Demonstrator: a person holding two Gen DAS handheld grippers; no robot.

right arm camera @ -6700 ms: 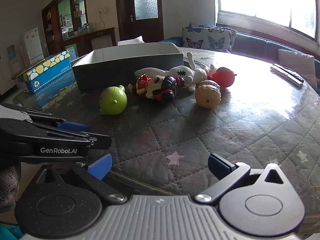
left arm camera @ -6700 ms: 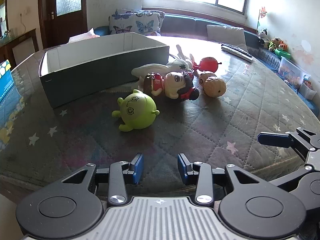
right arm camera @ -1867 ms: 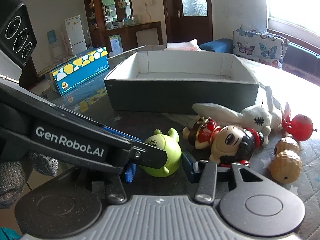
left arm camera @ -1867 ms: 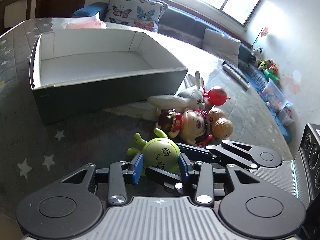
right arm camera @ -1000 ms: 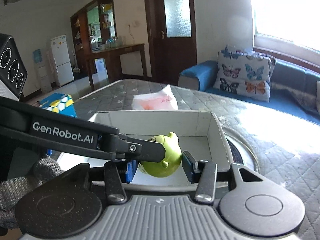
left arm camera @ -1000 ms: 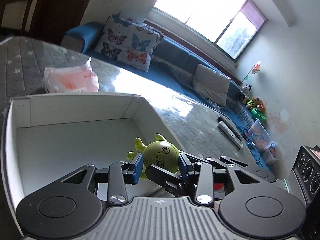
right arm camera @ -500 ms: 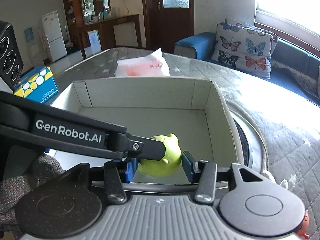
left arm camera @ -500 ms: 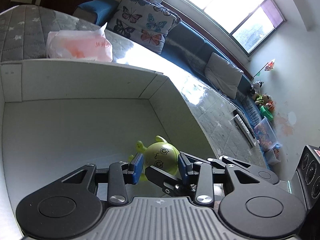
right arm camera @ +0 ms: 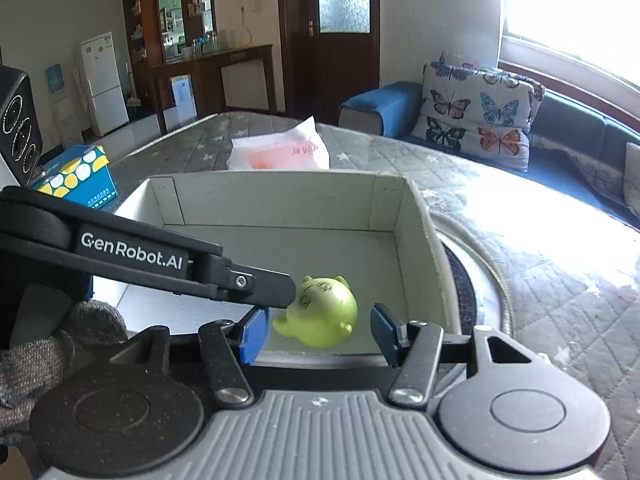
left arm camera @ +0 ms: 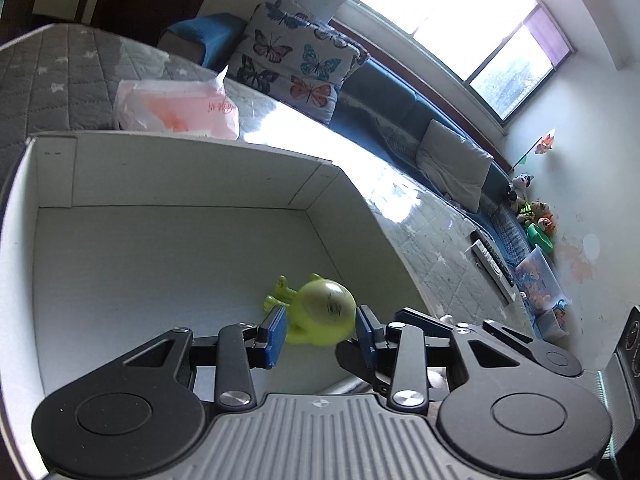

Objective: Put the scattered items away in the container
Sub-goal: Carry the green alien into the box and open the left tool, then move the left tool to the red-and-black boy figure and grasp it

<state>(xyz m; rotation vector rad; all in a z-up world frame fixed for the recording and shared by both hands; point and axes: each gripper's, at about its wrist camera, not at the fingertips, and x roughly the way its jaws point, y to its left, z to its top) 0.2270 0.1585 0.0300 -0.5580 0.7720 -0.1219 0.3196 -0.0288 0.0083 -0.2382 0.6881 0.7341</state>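
The green round toy [left arm camera: 322, 312] lies tilted inside the white-lined grey box [left arm camera: 180, 176], near its near right corner. It also shows in the right wrist view [right arm camera: 320, 312], inside the box [right arm camera: 280, 200]. My left gripper [left arm camera: 320, 334] is open, its blue pads apart on either side of the toy. My right gripper [right arm camera: 316, 334] is open, with gaps between its pads and the toy. The left gripper's arm [right arm camera: 160, 260] crosses the right wrist view. The other toys are hidden.
A pink-and-white plastic bag [left arm camera: 176, 110] lies on the quilted table behind the box. A blue and yellow carton [right arm camera: 76, 180] sits at the table's left. A remote [left arm camera: 492, 264] lies at the far right. A sofa with butterfly cushions [right arm camera: 480, 120] lines the window wall.
Both grippers have opened and let go of the green toy. It has dropped onto the box floor and tipped over. Both grippers have lifted slightly.
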